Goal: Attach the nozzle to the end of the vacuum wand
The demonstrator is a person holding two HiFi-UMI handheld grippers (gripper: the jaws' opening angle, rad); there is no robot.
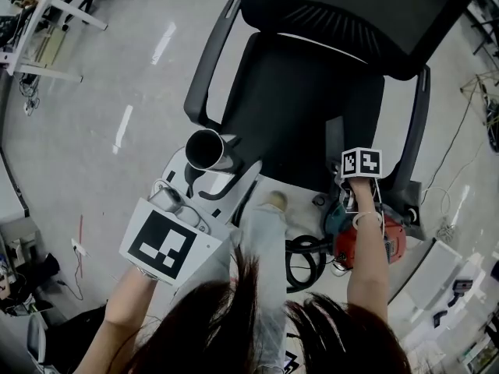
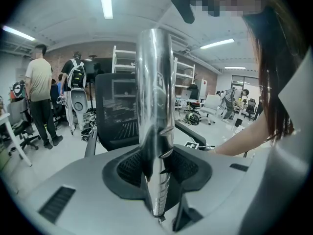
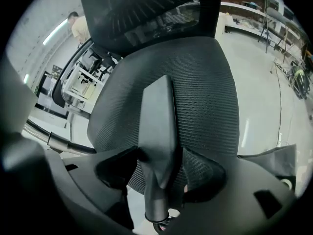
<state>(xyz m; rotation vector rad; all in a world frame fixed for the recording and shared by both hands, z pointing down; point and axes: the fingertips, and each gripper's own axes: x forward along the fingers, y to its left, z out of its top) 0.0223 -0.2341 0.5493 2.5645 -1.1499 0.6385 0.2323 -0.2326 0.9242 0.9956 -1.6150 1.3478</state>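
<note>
The office chair stands on the floor straight ahead. The vacuum wand sits between the jaws of the left hand-held gripper, at the seat's front left corner, just beside the armrest on that side. The nozzle sits between the jaws of the right hand-held gripper, at the seat's front right edge, apart from the wand. The vacuum body lies on the floor under the right arm, with the hose looped to its left.
</note>
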